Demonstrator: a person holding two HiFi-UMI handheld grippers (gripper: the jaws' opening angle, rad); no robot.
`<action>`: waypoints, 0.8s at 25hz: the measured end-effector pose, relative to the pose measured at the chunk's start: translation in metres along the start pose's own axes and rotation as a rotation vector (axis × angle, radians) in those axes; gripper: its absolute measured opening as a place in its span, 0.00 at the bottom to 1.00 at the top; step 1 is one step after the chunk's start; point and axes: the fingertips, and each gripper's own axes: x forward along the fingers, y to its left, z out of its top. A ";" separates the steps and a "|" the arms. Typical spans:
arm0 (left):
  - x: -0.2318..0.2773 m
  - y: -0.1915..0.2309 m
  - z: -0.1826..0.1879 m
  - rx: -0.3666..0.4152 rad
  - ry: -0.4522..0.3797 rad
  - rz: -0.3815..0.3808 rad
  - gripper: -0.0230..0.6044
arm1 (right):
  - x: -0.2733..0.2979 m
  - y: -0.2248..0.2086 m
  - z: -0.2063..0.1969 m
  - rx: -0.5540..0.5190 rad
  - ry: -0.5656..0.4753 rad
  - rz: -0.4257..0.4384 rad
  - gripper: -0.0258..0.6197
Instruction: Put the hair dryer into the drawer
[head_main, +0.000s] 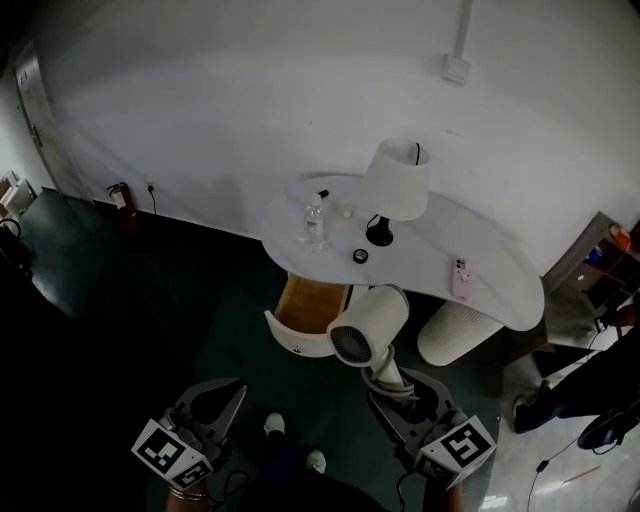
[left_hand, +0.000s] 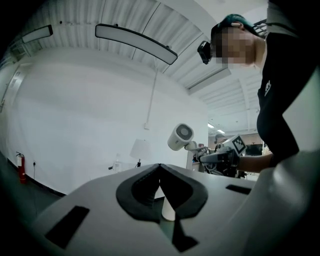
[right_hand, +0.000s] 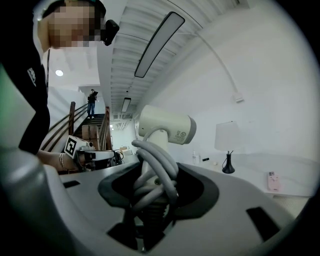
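Observation:
The cream hair dryer (head_main: 368, 325) hangs in the air just right of the open drawer (head_main: 298, 343), its grille end facing me. My right gripper (head_main: 398, 385) is shut on its handle, where the grey cord (right_hand: 155, 170) is wound between the jaws. In the right gripper view the hair dryer (right_hand: 165, 125) rises upright above my right gripper (right_hand: 152, 172). The drawer shows a bare wooden inside and a white curved front. My left gripper (head_main: 225, 400) is low at the left, away from the drawer. In the left gripper view the left gripper (left_hand: 159, 167) has its tips together, holding nothing.
The white curved table (head_main: 490, 270) carries a lamp (head_main: 398, 180), a water bottle (head_main: 314, 222), a small dark ring (head_main: 360, 256) and a pink phone (head_main: 460, 278). A ribbed white pedestal (head_main: 455, 332) stands under it. A fire extinguisher (head_main: 122, 198) is by the wall.

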 end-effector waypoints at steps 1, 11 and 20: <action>-0.001 0.001 -0.002 0.002 0.001 -0.003 0.05 | 0.001 0.001 -0.002 0.000 0.000 -0.004 0.37; 0.013 0.024 -0.015 -0.015 0.023 -0.086 0.05 | 0.026 0.001 -0.017 0.006 0.032 -0.064 0.37; 0.035 0.073 -0.005 -0.025 0.037 -0.147 0.05 | 0.073 -0.003 -0.008 -0.005 0.056 -0.093 0.37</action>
